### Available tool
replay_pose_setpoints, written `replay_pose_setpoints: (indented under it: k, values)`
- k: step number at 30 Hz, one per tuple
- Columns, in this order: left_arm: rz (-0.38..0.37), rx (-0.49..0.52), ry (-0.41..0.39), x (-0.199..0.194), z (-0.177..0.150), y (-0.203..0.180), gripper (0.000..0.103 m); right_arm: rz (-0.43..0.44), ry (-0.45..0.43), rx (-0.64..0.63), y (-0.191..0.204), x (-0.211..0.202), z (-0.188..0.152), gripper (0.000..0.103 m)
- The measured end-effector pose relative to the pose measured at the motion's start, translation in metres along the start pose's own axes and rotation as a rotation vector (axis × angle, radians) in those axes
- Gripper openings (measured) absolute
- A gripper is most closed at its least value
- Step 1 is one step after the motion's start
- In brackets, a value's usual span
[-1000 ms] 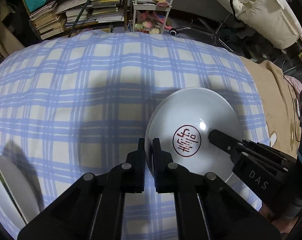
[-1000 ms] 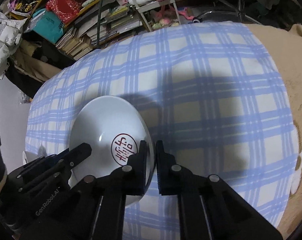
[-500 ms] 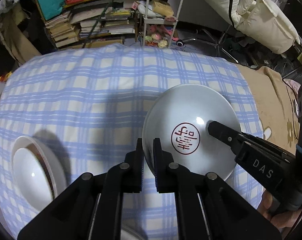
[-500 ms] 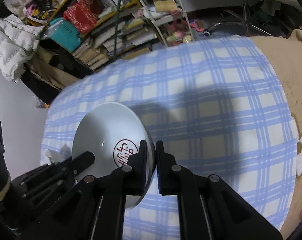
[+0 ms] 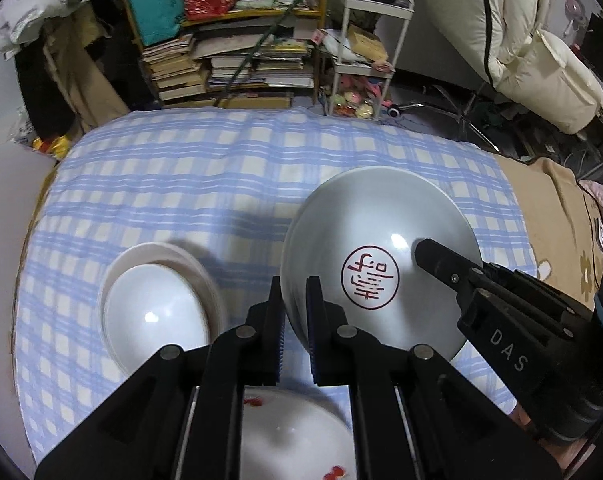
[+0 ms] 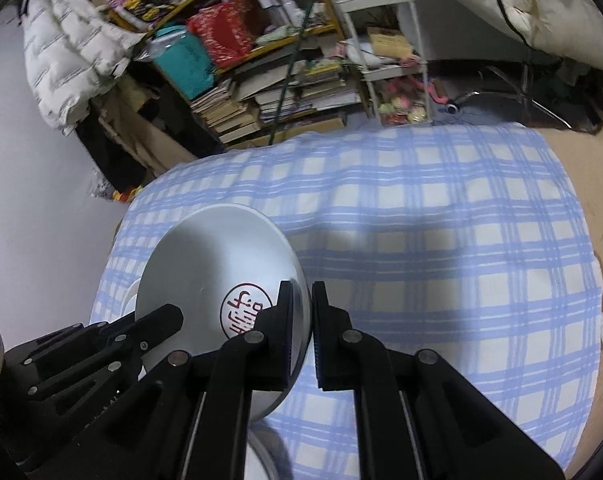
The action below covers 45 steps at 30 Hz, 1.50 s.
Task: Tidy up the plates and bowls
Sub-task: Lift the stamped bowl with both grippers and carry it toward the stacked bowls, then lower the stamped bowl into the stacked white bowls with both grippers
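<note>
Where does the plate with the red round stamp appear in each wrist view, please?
Left wrist: stamped plate, centre-right, its left rim clamped in the near jaws.
Right wrist: stamped plate, lower left, right rim clamped.
Shared landmark: white wire rack beyond the checked cloth.

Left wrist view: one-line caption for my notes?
Both grippers pinch the red-stamped plate above the checked cloth, beside a stacked bowl.

Stamped bowl (image 5: pixel 377 256) right of stacked bowls (image 5: pixel 157 304)
</note>
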<state>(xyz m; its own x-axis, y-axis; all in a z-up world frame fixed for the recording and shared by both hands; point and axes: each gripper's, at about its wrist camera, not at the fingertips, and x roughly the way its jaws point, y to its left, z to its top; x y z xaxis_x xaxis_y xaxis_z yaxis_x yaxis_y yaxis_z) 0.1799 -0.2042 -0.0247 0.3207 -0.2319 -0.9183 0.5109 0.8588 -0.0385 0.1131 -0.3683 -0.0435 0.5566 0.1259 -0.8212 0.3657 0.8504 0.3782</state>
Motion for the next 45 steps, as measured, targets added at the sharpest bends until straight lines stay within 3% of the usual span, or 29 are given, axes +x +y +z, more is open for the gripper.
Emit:
replay_pose_setpoints:
  k: [11,22,29,41,45]
  values:
    - [0.020,-0.074,-0.047,-0.028,-0.018,0.050,0.009,0.015,-0.026,-0.134,0.059,-0.007,-0.009,0.011]
    - [0.014,-0.151,-0.087,-0.044,-0.037,0.094,0.012,0.099,-0.044,-0.211,0.100,0.004,-0.013,0.011]
    - [0.014,-0.213,-0.072,-0.035,-0.055,0.121,0.013,0.160,-0.006,-0.269,0.120,0.027,-0.022,0.011]
    - [0.033,-0.288,-0.023,-0.003,-0.077,0.157,0.013,0.123,0.062,-0.443,0.153,0.066,-0.043,0.011]
    - [-0.007,-0.325,0.006,0.010,-0.081,0.169,0.013,0.106,0.080,-0.477,0.159,0.078,-0.047,0.011]
